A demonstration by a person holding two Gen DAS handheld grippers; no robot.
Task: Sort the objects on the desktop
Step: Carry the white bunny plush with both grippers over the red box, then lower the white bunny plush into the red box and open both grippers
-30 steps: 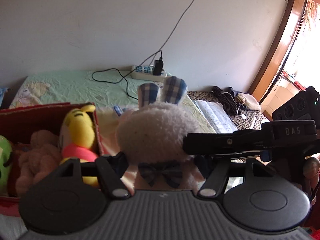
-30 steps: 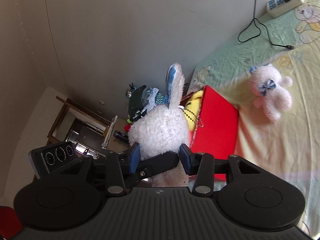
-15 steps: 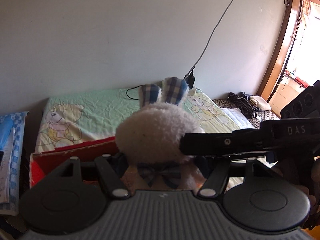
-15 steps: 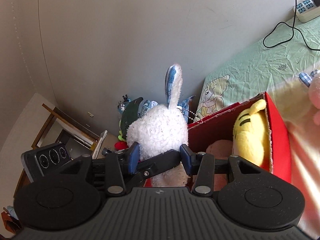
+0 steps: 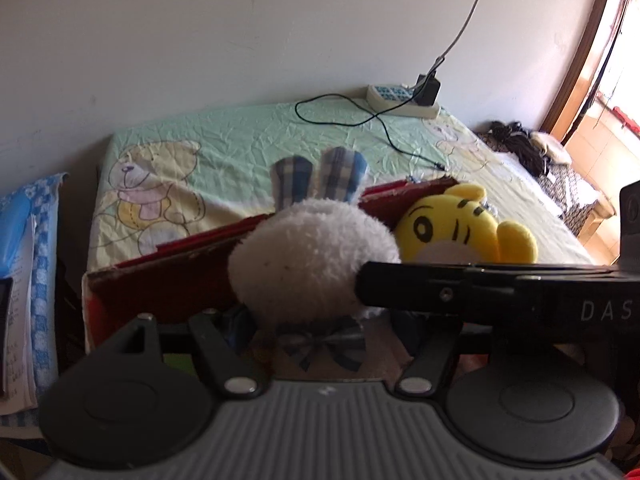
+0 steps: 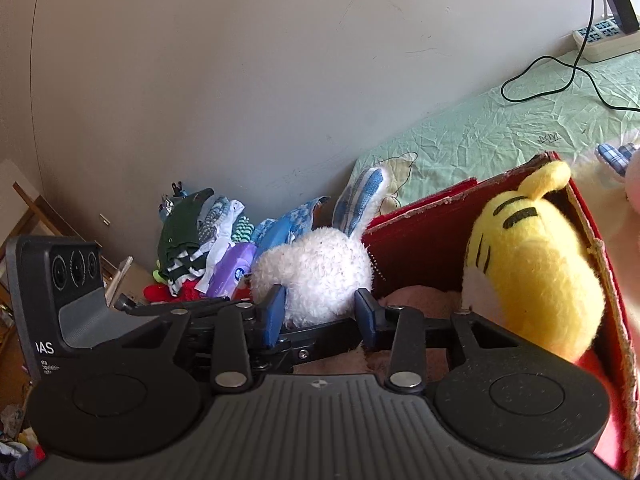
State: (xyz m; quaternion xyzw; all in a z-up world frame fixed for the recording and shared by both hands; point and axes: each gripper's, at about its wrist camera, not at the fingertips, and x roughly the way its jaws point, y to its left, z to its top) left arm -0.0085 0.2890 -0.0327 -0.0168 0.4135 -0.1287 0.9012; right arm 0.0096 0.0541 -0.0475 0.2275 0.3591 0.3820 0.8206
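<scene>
In the left wrist view, the left gripper (image 5: 320,320) had its fingers closed on the fluffy white plush rabbit with blue plaid ears (image 5: 312,264), held over the open red cardboard box (image 5: 192,276). At two o'clock from the rabbit, a yellow plush tiger with black stripes (image 5: 460,228) sat inside the box, and the black bar of the right gripper (image 5: 492,292) crossed in front at three o'clock. Behind lay a green bear-print bed sheet (image 5: 224,148) with a white power strip (image 5: 400,100) at one o'clock. In the right wrist view, the right gripper (image 6: 320,314) had its blue-padded fingers (image 6: 274,312) clamped on the same rabbit (image 6: 316,272), at the box's (image 6: 420,240) nine-o'clock edge, the tiger (image 6: 532,276) at three o'clock.
</scene>
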